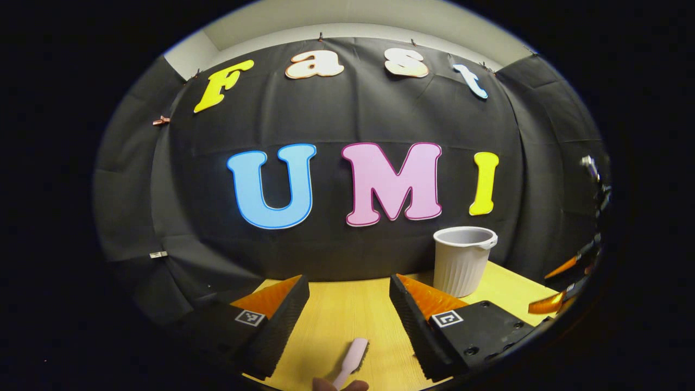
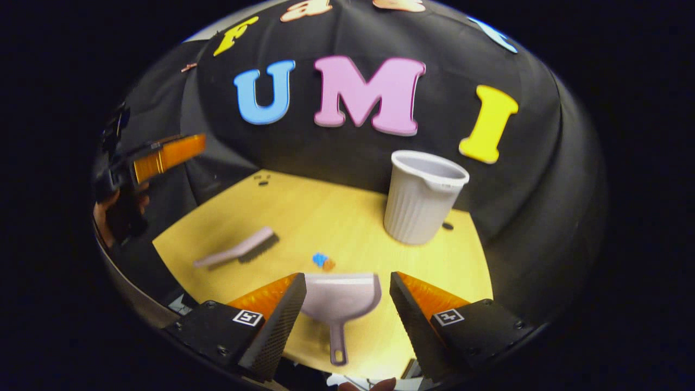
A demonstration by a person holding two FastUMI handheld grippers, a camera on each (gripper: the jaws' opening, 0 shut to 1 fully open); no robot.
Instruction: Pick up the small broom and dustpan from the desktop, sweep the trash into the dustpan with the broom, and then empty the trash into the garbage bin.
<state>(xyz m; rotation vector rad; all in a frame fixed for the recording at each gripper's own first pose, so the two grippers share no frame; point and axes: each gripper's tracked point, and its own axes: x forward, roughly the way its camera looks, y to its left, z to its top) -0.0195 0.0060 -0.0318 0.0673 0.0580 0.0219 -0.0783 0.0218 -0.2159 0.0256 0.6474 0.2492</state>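
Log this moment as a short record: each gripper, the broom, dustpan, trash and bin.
left gripper: open, above the table, holds nothing
right gripper: open, holds nothing
broom: flat on the yellow table
dustpan: on the table, handle toward the camera, seen between the right fingers
trash: small blue and orange bits just beyond the dustpan
bin: upright, at the far side

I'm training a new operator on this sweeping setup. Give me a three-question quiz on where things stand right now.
1. True or false: the right gripper is shut on the dustpan.
2. What lies between the dustpan and the garbage bin? A) the trash B) the broom C) a cup
3. Fill in: the broom lies flat on the ____.

Key: 1 false, both grippers are open and the left gripper hovers above the broom; 2 A; 3 desktop.
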